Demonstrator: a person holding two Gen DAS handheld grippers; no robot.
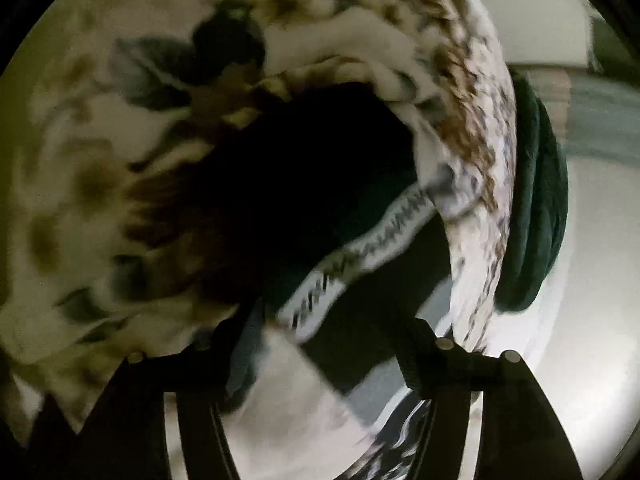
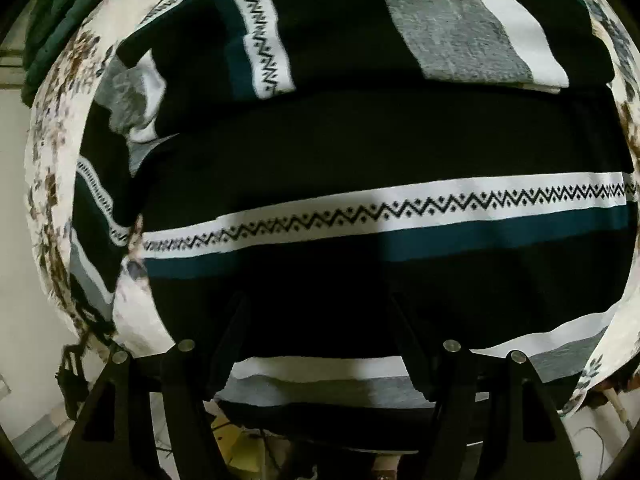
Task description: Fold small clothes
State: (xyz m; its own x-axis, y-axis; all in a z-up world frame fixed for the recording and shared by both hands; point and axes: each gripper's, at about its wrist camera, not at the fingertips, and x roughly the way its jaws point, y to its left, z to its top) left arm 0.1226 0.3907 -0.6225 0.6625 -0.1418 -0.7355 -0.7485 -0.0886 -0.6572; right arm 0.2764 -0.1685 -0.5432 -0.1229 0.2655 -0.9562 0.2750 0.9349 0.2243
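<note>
The striped sweater (image 2: 360, 140), black with white zigzag bands, teal lines and grey blocks, lies partly folded on a floral sheet (image 2: 52, 168), one sleeve already laid across the body. The right gripper (image 2: 320, 320) points steeply down over the black lower body of the sweater, and its jaws stand apart with only dark cloth below them; whether the tips touch the cloth is too dark to tell. The left gripper (image 1: 328, 344) is over the sweater's edge in a blurred view, its jaws apart, a zigzag band (image 1: 360, 248) running just ahead of them, nothing visibly pinched. The chief risk is that the left gripper closes on the floral sheet together with the sweater, dragging the bedding and undoing the folded sleeve. A thin pinch of one layer could also slip, leaving the fold crooked. A dark green cloth (image 1: 536, 200) lies well aside.
</note>
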